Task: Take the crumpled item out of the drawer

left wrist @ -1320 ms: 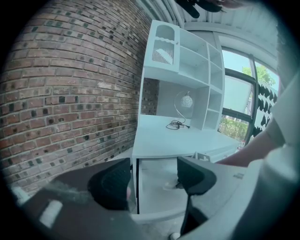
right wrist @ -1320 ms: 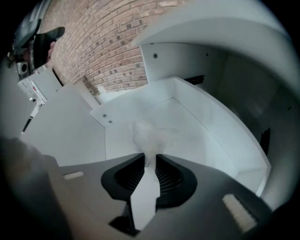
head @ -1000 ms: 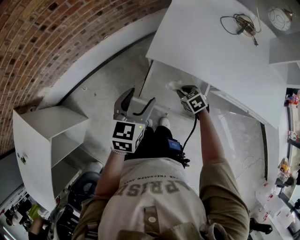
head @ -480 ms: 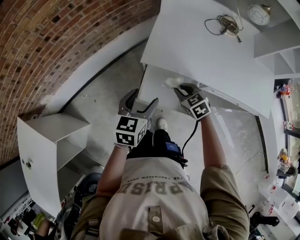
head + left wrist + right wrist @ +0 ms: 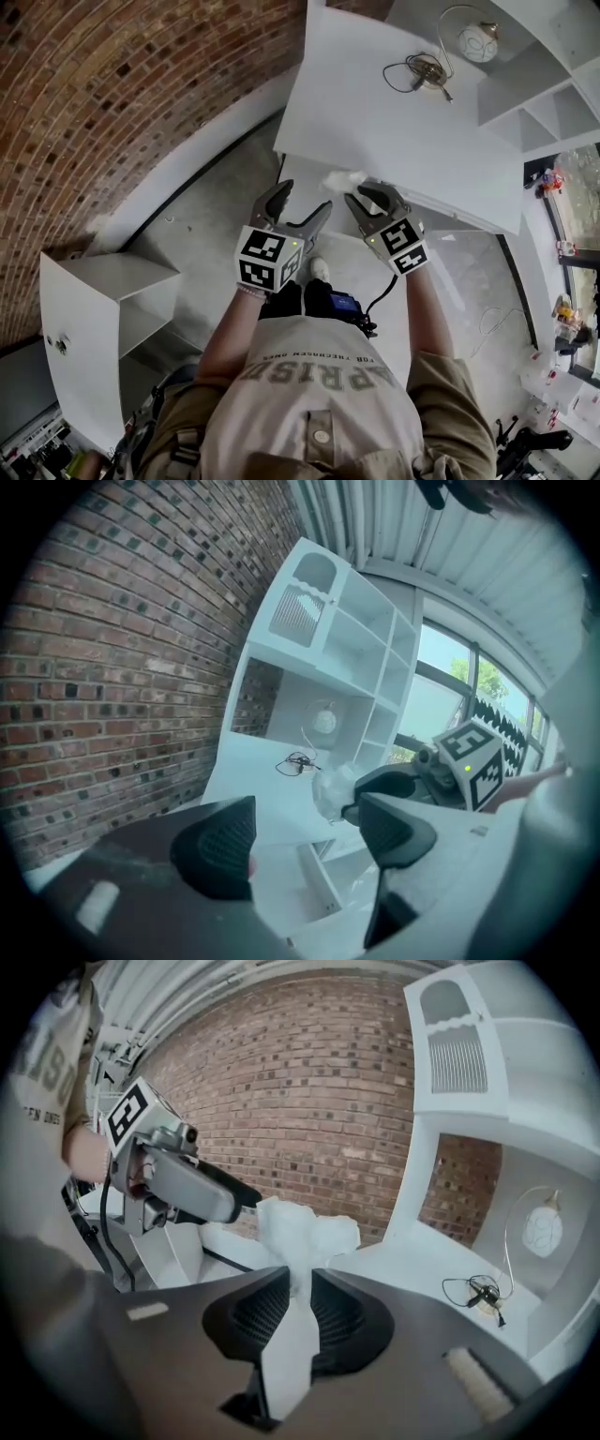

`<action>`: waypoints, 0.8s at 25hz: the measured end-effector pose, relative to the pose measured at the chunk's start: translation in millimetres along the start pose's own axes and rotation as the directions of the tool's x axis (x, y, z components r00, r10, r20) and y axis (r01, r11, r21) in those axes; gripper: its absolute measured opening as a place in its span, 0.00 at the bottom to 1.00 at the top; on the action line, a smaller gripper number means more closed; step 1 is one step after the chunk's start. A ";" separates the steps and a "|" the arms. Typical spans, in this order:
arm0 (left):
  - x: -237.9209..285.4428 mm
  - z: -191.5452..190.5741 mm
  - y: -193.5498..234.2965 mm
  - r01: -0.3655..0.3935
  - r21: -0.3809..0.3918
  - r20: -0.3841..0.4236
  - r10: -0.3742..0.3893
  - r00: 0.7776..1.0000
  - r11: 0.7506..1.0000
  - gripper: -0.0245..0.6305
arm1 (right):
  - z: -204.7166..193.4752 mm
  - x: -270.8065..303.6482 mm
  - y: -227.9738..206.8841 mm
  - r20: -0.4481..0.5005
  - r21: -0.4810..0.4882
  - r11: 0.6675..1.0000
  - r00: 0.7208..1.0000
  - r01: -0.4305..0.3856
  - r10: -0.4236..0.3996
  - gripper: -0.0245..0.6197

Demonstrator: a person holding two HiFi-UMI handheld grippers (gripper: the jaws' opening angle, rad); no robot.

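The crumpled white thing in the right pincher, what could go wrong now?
The right gripper pinches only a thin fold of the crumpled item; the bulk sticks out past the tips, so it might slip or tear. The left gripper, empty, jaws opening, is close by and could knock it. A drop may land back in the open drawer below.
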State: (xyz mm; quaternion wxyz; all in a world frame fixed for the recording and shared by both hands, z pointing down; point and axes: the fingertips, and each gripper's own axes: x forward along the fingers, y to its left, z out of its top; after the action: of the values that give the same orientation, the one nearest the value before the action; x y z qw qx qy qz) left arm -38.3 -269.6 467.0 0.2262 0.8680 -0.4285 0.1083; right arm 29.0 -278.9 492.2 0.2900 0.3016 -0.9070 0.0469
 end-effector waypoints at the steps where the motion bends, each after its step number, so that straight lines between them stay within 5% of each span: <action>1: -0.7 4.5 -5.2 0.014 -0.002 0.010 -0.014 1.000 1.000 0.59 | 6.6 -7.3 1.9 0.015 -0.010 1.000 1.000 0.007 -0.007 0.15; 10: -18.1 44.8 -50.8 0.166 -0.060 0.132 -0.157 0.979 0.984 0.59 | 48.7 -60.7 23.2 0.142 -0.113 0.991 0.989 0.067 -0.051 0.15; 16: -24.3 52.5 -75.0 0.206 -0.031 0.149 -0.200 0.969 0.978 0.59 | 63.9 -81.5 38.2 0.206 -0.153 0.985 0.977 0.078 -0.045 0.15; 20: -26.9 55.0 -80.7 0.199 -0.025 0.167 -0.192 0.967 0.980 0.48 | 64.6 -85.6 42.4 0.224 -0.151 0.985 0.973 0.080 -0.045 0.15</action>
State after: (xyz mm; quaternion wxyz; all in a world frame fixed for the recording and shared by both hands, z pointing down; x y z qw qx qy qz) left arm 9.0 -234.8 384.5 0.2179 0.9072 -0.3599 0.0049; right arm 28.1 -216.7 395.1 0.2122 0.3093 -0.9245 -0.0684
